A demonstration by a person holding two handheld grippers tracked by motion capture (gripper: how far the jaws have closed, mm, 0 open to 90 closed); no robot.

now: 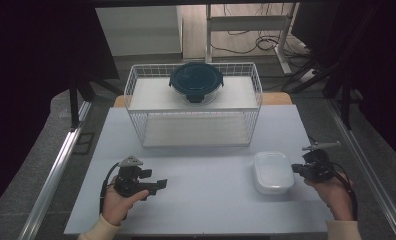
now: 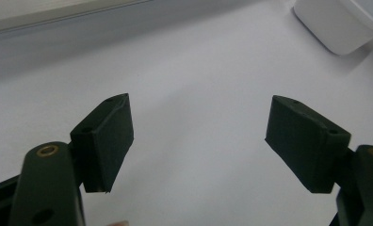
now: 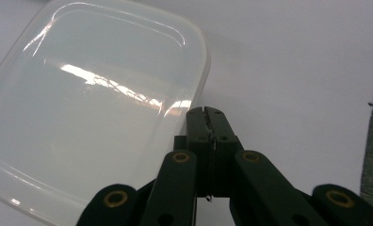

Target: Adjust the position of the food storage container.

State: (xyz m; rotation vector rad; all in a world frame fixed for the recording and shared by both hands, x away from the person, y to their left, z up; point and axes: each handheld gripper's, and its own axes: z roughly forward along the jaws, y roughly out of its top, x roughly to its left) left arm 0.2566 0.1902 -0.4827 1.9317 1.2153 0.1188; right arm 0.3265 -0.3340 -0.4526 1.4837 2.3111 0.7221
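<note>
My right gripper [image 1: 297,169] sits at the right edge of the white rectangular plastic container with its translucent lid [image 1: 273,172], low over the pale grey tabletop [image 1: 211,170]. In the right gripper view its jaws are pressed flat together with nothing between them, tips just beside the container's rim [image 3: 194,94]; whether they touch it I cannot tell. My left gripper [image 1: 158,186] rests well apart on the left side of the table, pointed toward the container; in the left gripper view its jaws stand wide, released, bare table between them. Further back stands a white wire basket [image 1: 193,125], and on its upper shelf a round glass bowl with a dark teal lid [image 1: 196,81].
</note>
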